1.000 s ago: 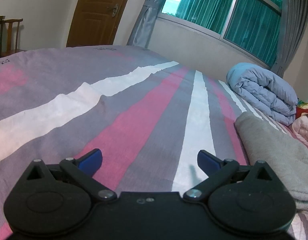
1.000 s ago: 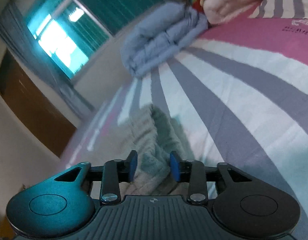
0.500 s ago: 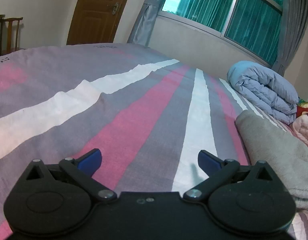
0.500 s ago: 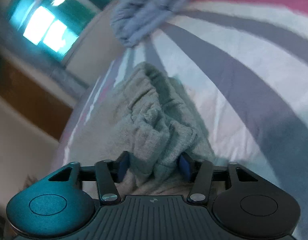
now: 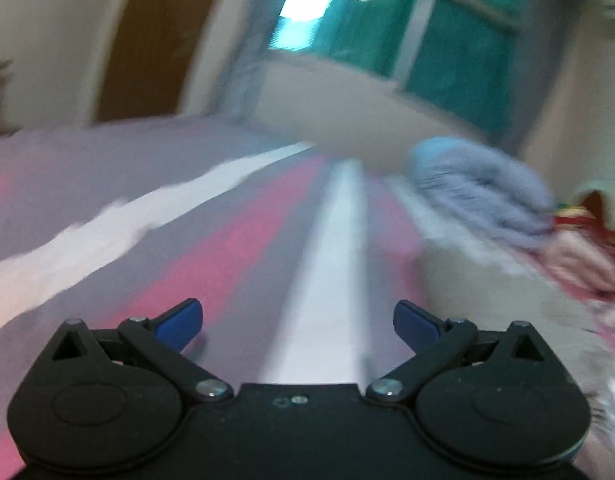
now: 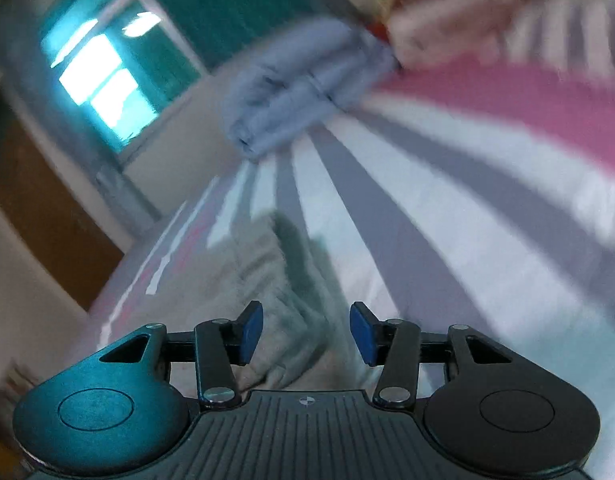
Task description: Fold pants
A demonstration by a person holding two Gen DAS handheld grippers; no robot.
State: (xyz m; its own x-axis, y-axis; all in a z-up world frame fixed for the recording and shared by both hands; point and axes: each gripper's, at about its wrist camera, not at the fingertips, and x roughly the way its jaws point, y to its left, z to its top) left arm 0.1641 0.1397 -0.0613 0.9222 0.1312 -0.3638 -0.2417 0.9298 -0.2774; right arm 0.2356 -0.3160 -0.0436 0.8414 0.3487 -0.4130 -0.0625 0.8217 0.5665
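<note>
Right wrist view: your right gripper (image 6: pixel 306 334) stands apart over the grey pants (image 6: pixel 275 280), gripping nothing. Your left gripper (image 5: pixel 297 326) gapes wide above bare bedsheet (image 5: pixel 227 248), pants to its right (blurred). Close too shallow and you'll likely pinch one layer only.

A striped bed (image 5: pixel 235 248) is carrying grey pants (image 6: pixel 283 280), a rolled blue quilt (image 5: pixel 479 184) and pink bedding (image 5: pixel 579 256).

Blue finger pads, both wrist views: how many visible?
4. left gripper: two, spread wide over the bedsheet. right gripper: two, either side of the gray pants, not closed.
</note>
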